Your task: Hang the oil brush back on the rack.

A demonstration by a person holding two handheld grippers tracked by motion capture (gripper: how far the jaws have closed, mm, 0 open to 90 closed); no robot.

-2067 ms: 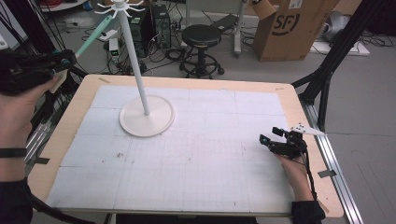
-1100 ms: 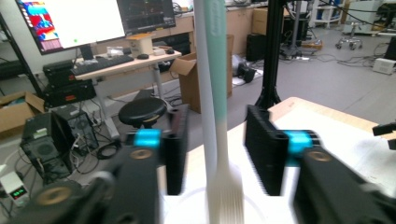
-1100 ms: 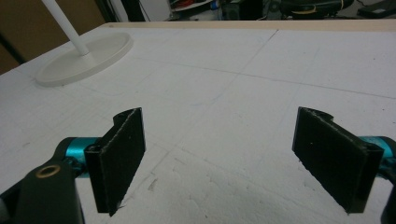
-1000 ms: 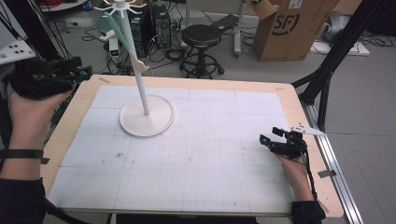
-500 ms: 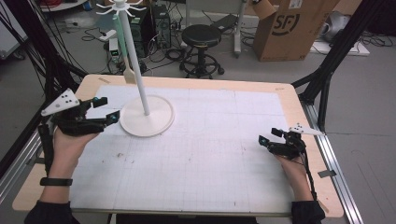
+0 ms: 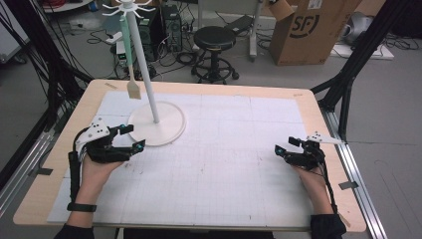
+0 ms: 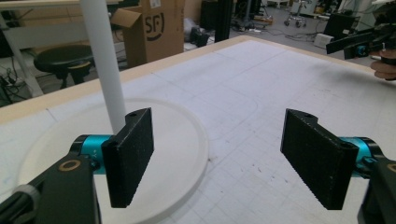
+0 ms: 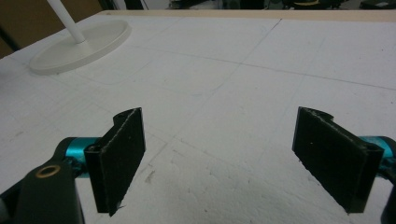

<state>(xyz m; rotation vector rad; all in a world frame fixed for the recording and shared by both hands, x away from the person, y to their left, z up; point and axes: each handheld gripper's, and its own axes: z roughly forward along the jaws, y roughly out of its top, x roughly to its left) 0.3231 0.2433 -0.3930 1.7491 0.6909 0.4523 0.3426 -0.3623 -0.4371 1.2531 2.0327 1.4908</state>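
A white stand rises at the table's left: a pole (image 6: 144, 64) on a round base (image 6: 169, 127). From a hook at its top (image 6: 130, 7) hangs a spatula (image 6: 131, 52) with a mint-green handle and a tan blade. My left gripper (image 6: 135, 136) rests on the mat just left of the base, open and holding nothing. In the left gripper view the left gripper (image 7: 224, 156) has wide-set pads, with the pole (image 7: 102, 60) and base (image 7: 182, 140) right behind them. My right gripper (image 6: 284, 145) lies at the table's right, open and holding nothing; the right gripper (image 8: 219, 158) faces bare mat.
A white gridded mat (image 6: 224, 149) covers the wooden table (image 6: 318, 119). Behind the table stand a black stool (image 6: 214, 40), a cardboard box (image 6: 308, 30) and black frame legs (image 6: 348, 74). In the right gripper view the stand's base (image 8: 79, 44) sits far left.
My left gripper came down from beside the stand's top, off the table's left edge, to the mat beside the base. The spatula now hangs free on the stand. The right gripper stayed put.
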